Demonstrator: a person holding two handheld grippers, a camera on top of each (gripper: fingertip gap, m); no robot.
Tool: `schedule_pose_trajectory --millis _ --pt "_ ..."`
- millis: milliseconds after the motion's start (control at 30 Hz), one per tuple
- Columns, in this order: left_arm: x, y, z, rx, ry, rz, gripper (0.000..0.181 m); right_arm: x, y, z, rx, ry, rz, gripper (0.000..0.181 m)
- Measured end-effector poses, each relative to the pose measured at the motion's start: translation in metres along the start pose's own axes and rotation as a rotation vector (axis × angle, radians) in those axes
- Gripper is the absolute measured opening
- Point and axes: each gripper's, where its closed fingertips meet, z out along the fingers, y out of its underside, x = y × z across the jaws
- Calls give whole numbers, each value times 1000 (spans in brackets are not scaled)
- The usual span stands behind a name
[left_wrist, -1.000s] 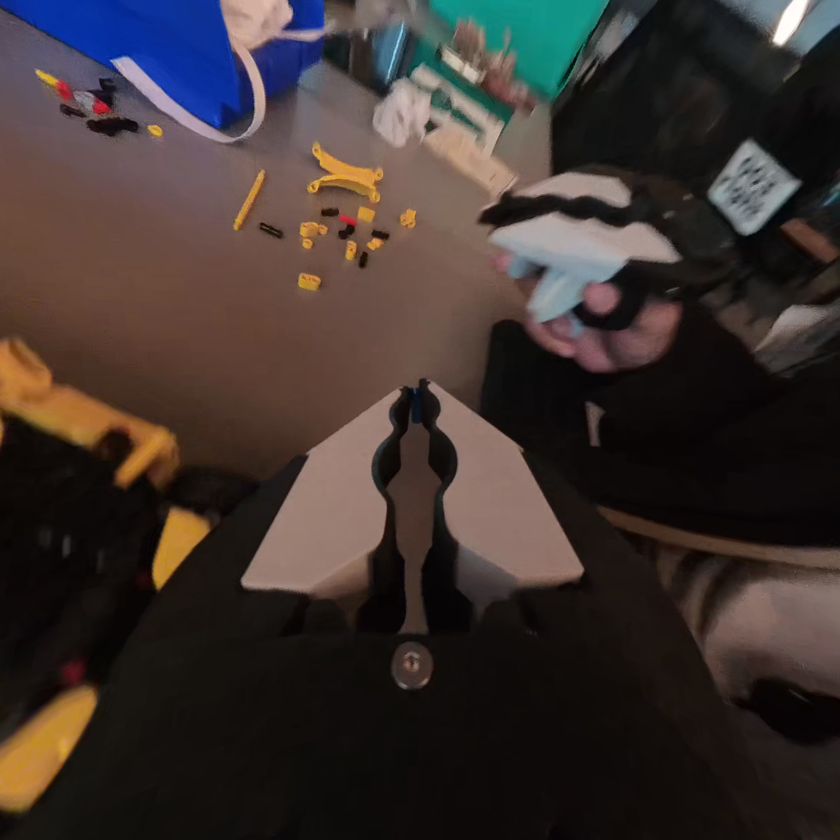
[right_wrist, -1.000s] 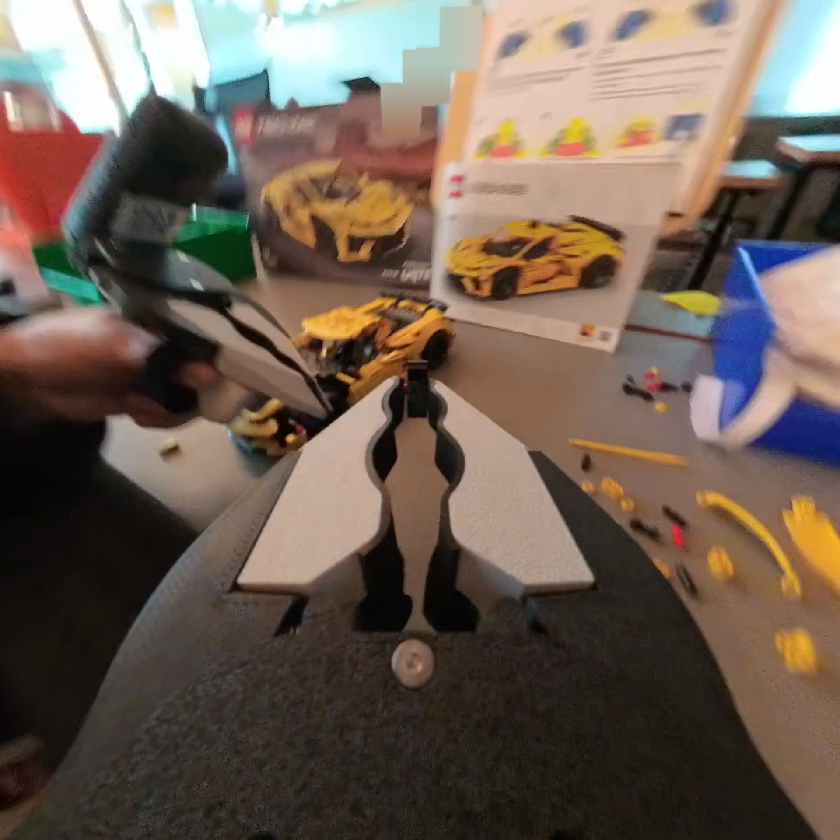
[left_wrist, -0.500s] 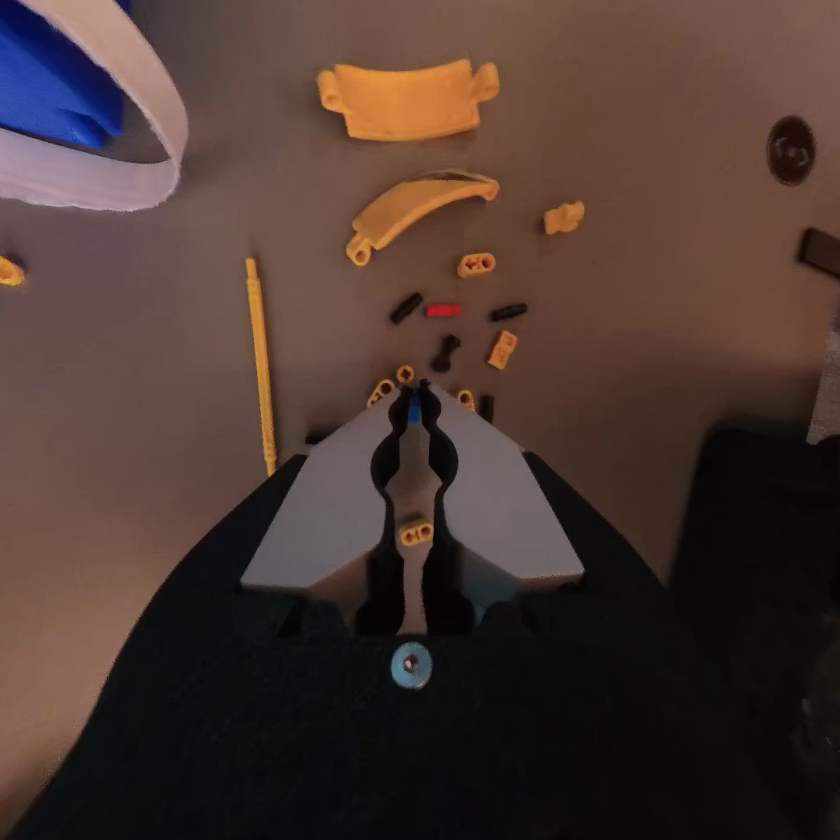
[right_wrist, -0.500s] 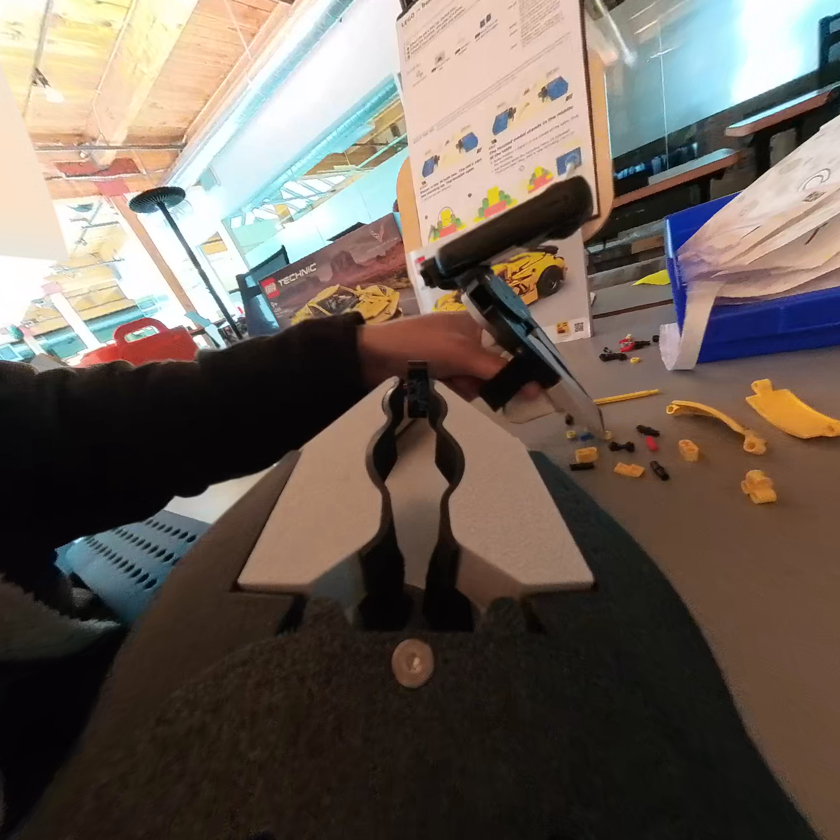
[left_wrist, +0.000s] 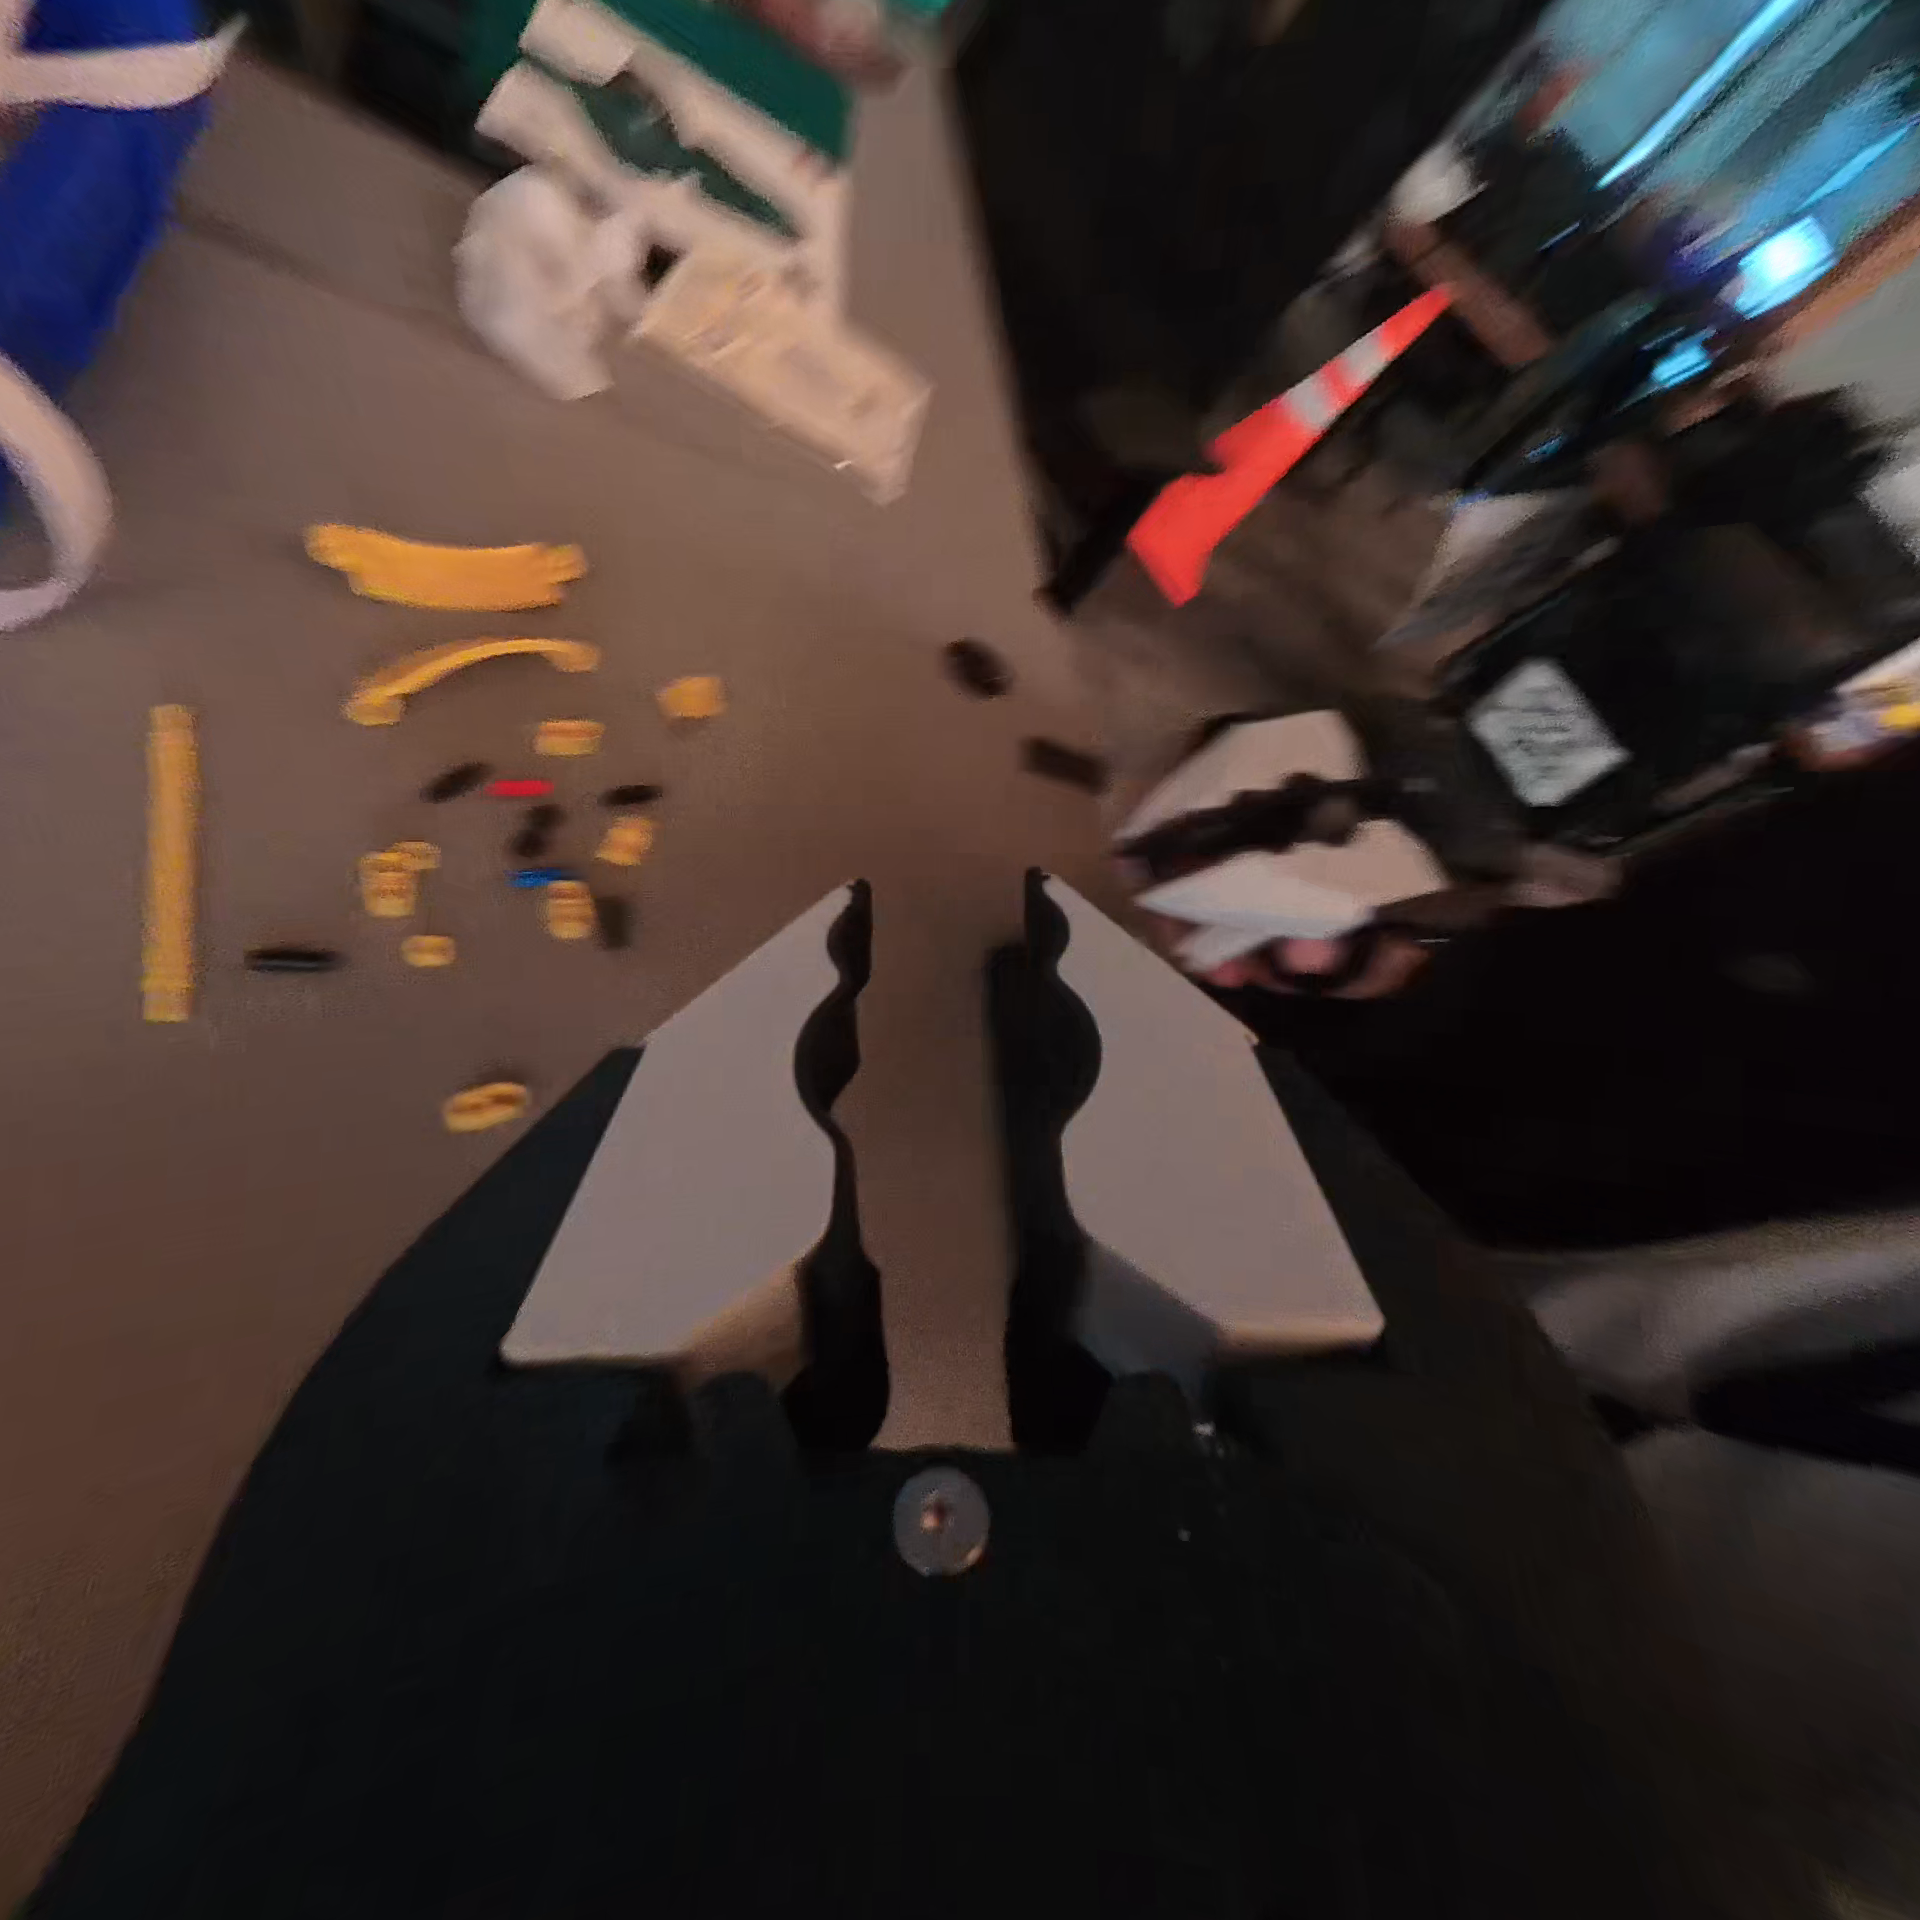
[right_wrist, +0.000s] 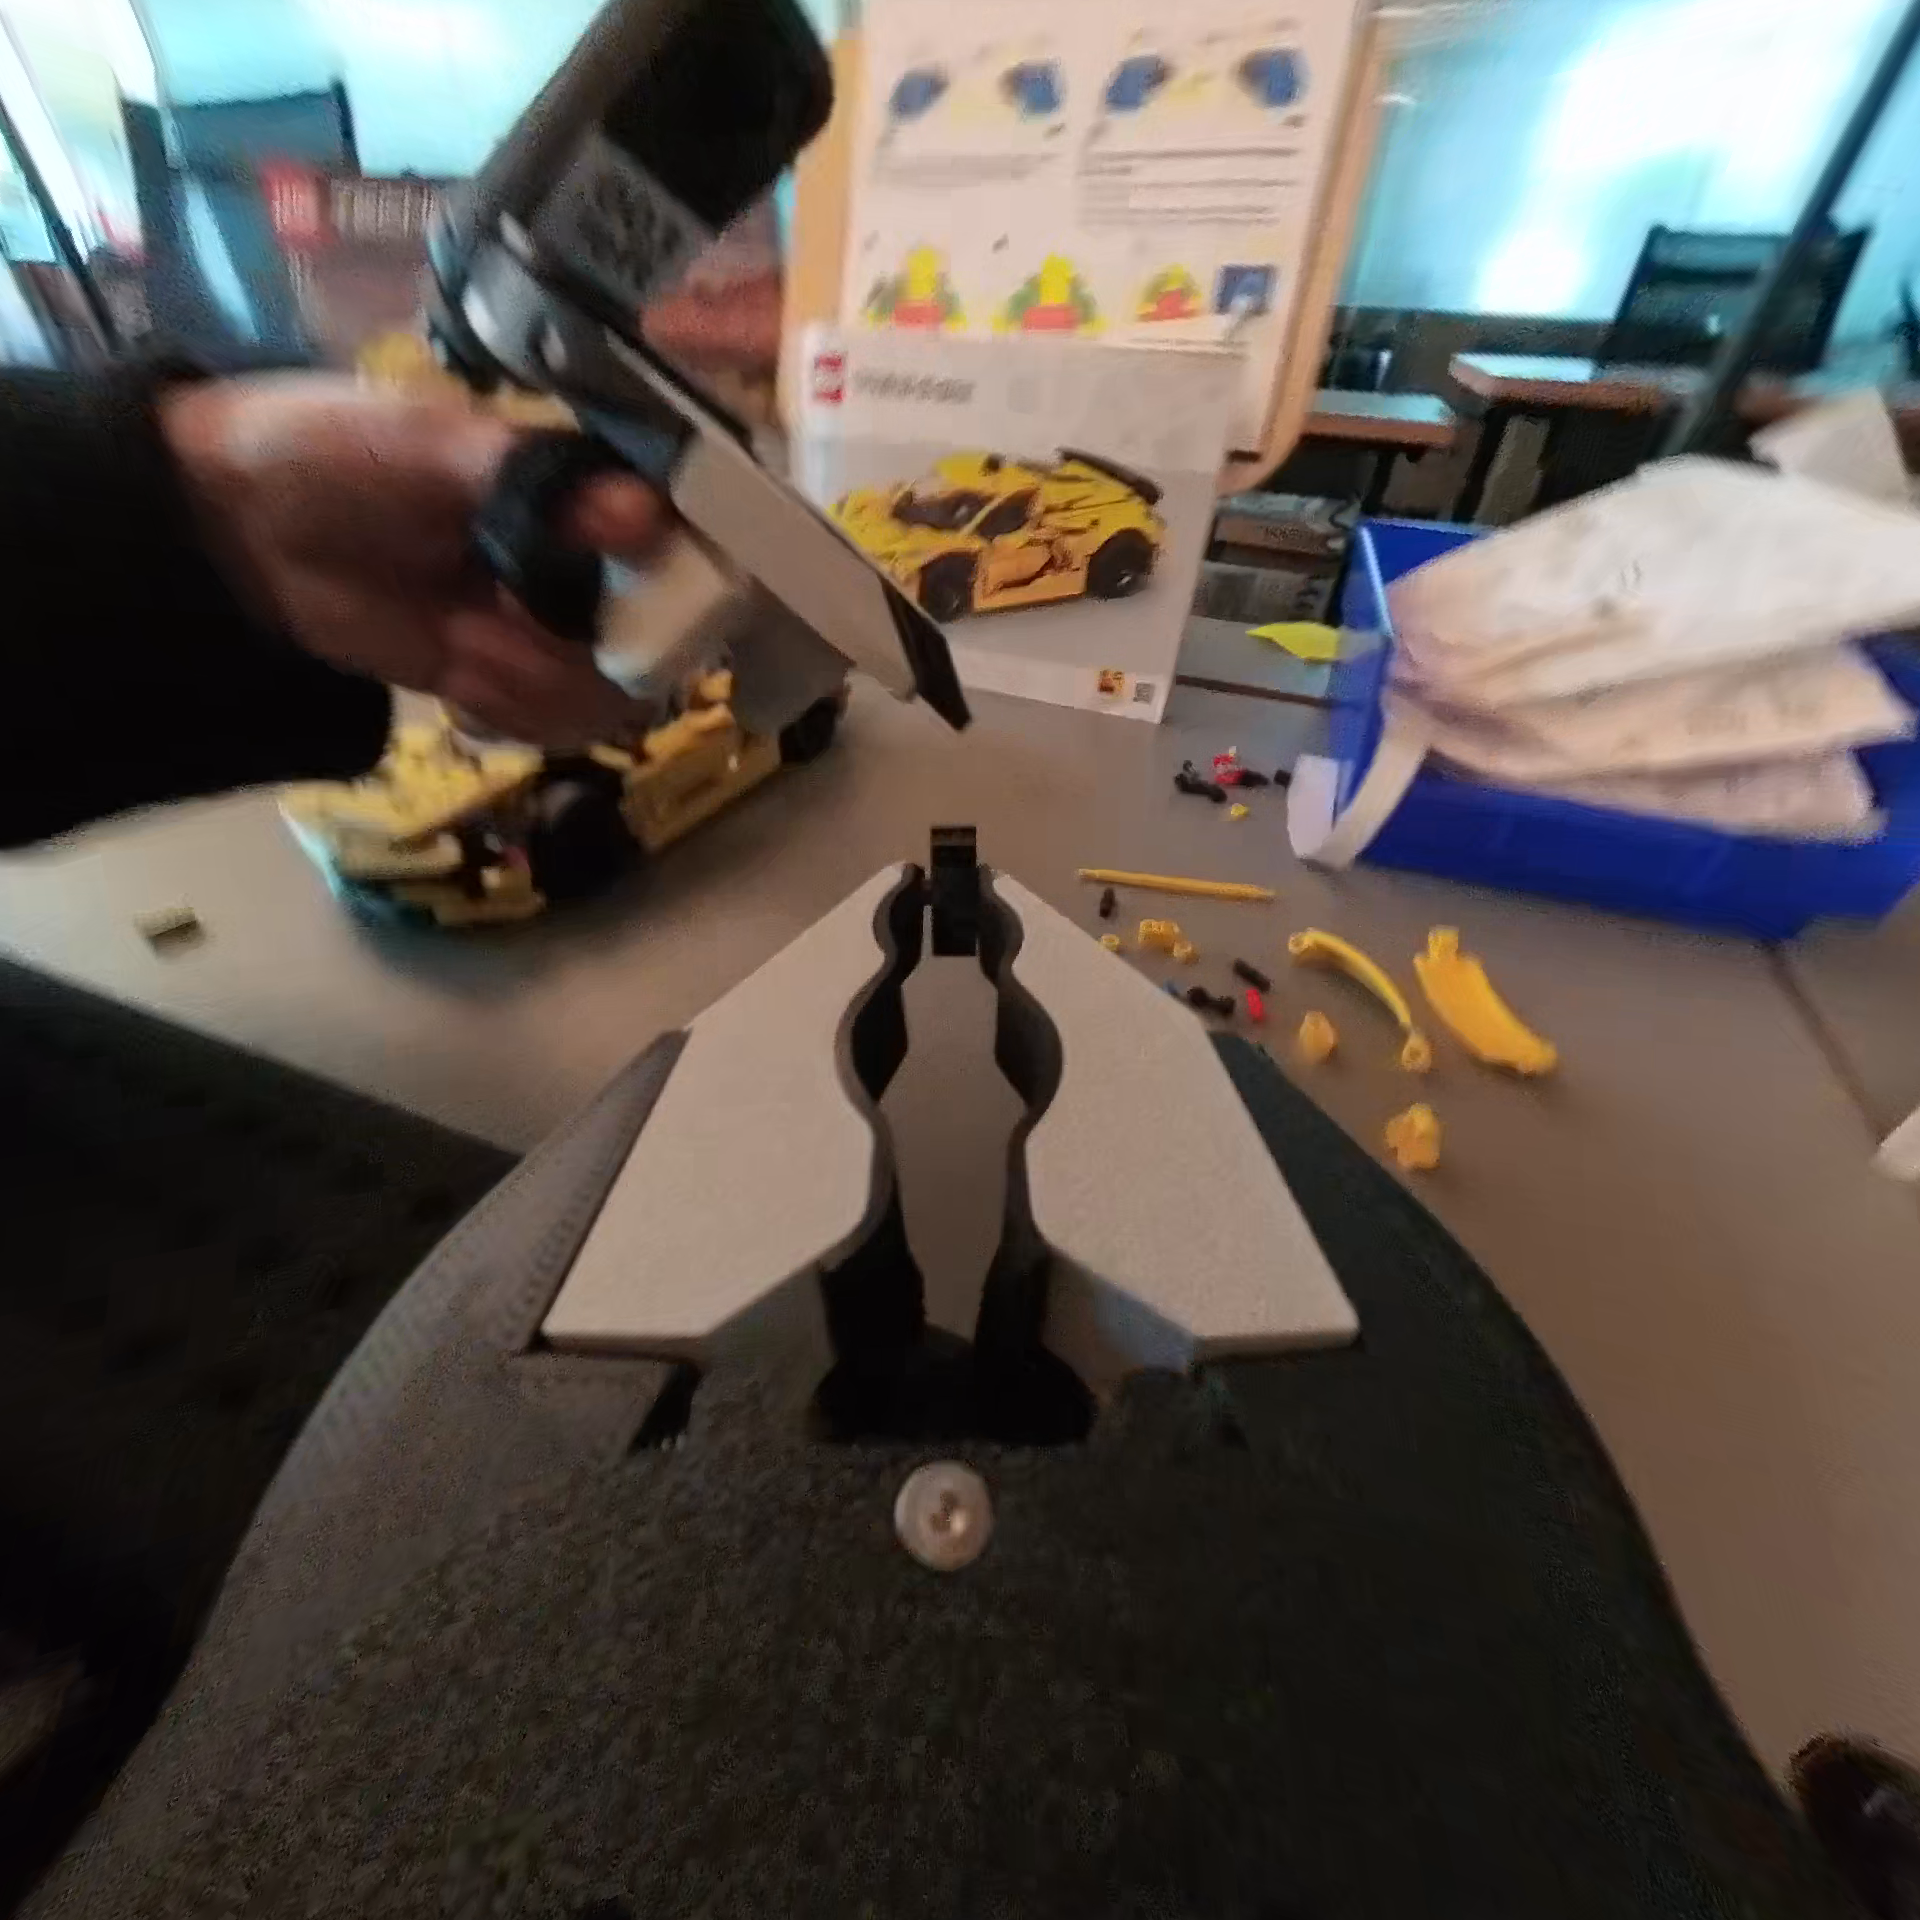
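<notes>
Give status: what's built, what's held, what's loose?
Built: yellow car looks partly assembled. In hand: right hand-held gripper pinches a small black piece; left hand-held gripper is open, empty. Left: loose yellow and black pieces on the table.

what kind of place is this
Probably a workshop or office space set up for toy-brick building: a half-built yellow brick car, loose parts on a grey table, other desks behind.

Two curved yellow panels (right_wrist: 1481, 1006); one yellow car (right_wrist: 582, 805); one blue bin (right_wrist: 1621, 852)
</notes>
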Motion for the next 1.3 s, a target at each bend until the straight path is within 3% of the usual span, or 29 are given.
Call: schedule_pose_trajectory --millis 100,233,300,367,633,700,767,900,1033,1100,1167,1300 --pt "33 25 -24 67 94 -49 29 -31 -3 21 -86 -10 -354 9" --pt "38 53 -53 102 74 -73 29 -75 -19 58 -110 -65 -711 9" --pt "33 55 -76 165 39 -82 26 -92 -22 75 -126 -119 -804 9" --pt "28 59 -100 206 2 -84 8 -112 -26 90 -114 -193 -860 9" --pt "14 89 -171 249 -190 -1 7 -178 -32 142 -33 -406 -1180 9" --pt "14 92 -189 276 -225 70 7 -193 -38 152 -10 -503 -1103 10" --pt "19 92 -209 333 -240 190 6 -206 -49 161 -10 -659 -824 20" --pt "14 103 -237 333 -381 399 6 -234 -51 156 -186 -1127 -280 36" --pt "9 108 -249 322 -447 477 6 -230 -63 165 -153 -1201 39 34" --pt "10 111 -245 297 -440 487 6 -228 -54 166 -151 -1178 36 35" --pt "14 114 -238 280 -399 465 6 -225 -42 170 -121 -1100 -101 30" --pt "16 120 -227 254 -349 435 7 -234 -32 159 -141 -1141 -172 12"
